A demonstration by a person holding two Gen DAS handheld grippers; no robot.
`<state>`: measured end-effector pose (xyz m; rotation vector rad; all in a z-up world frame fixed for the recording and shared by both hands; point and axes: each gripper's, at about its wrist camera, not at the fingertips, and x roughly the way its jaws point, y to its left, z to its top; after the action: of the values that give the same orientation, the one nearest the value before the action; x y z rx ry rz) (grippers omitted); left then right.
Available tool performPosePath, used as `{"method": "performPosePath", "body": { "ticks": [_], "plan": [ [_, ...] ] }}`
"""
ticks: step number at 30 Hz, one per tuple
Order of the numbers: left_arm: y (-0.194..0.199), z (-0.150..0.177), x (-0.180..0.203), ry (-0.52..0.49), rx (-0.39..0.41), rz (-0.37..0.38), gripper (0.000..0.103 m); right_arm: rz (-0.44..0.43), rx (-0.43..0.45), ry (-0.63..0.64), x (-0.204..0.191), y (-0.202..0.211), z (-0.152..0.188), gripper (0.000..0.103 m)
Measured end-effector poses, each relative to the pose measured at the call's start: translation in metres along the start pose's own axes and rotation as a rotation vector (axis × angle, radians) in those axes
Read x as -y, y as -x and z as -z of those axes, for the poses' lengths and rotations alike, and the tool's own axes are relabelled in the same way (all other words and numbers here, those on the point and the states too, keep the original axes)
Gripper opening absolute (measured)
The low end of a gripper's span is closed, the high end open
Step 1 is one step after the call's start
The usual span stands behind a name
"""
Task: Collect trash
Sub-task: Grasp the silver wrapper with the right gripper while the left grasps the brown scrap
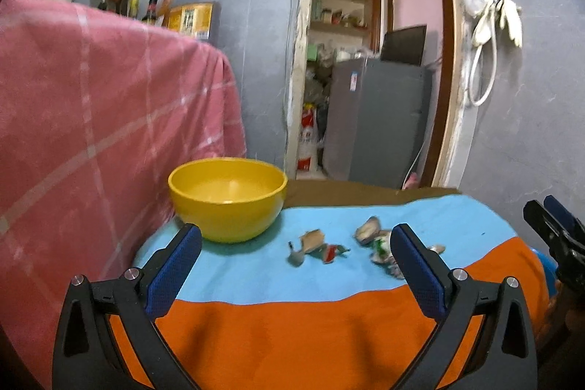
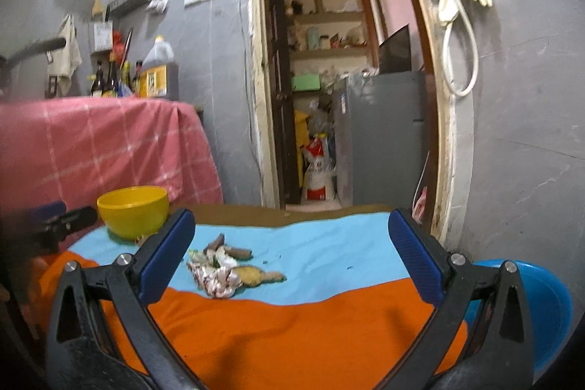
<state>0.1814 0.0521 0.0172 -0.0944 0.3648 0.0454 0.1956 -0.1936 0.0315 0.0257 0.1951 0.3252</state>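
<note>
The left hand-held gripper (image 1: 296, 265) and the right hand-held gripper (image 2: 292, 254) are both wide open, holding nothing. The trash (image 2: 226, 271) lies mid-table on the blue cloth (image 2: 329, 254), near the yellow bowl (image 1: 226, 200). Small, loose bits could slip out, or the cloth might get pinched.

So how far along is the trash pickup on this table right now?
Barely started. The yellow bowl looks empty, and the scraps all lie on the blue cloth. Nothing is in hand: the left gripper and right gripper both have open jaws, clear of the pile. Every piece is left to collect.
</note>
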Motion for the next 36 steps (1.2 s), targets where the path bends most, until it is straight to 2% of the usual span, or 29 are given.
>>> {"method": "performPosePath", "body": {
  "ticks": [10, 12, 15, 20, 24, 25, 29, 34, 36],
  "plan": [
    [-0.056, 0.003, -0.015, 0.026, -0.25, 0.026, 0.1, -0.041, -0.189, 0.064, -0.019, -0.041, 0.008, 0.103],
    [-0.067, 0.004, -0.017, 0.033, -0.291, 0.046, 0.1, -0.04, -0.254, 0.087, -0.023, -0.054, 0.012, 0.103],
    [-0.083, 0.005, -0.02, 0.047, -0.347, 0.066, 0.091, -0.033, -0.354, 0.1, -0.025, -0.073, 0.019, 0.103],
    [-0.102, 0.006, -0.021, 0.064, -0.409, 0.099, 0.066, -0.072, -0.46, 0.098, -0.029, -0.094, 0.025, 0.103],
    [-0.109, 0.005, -0.023, 0.079, -0.416, 0.122, 0.058, -0.127, -0.534, 0.141, -0.044, -0.109, 0.03, 0.103],
    [-0.11, 0.004, -0.024, 0.083, -0.412, 0.132, 0.055, -0.131, -0.545, 0.153, -0.047, -0.11, 0.031, 0.098],
    [-0.115, 0.001, -0.024, 0.101, -0.412, 0.162, 0.044, -0.147, -0.584, 0.198, -0.057, -0.115, 0.035, 0.091],
    [-0.115, 0.0, -0.019, 0.087, -0.412, 0.193, 0.027, -0.19, -0.605, 0.201, -0.056, -0.114, 0.038, 0.069],
    [-0.115, 0.001, -0.019, 0.086, -0.412, 0.203, 0.022, -0.197, -0.605, 0.207, -0.057, -0.112, 0.039, 0.067]
  ]
}}
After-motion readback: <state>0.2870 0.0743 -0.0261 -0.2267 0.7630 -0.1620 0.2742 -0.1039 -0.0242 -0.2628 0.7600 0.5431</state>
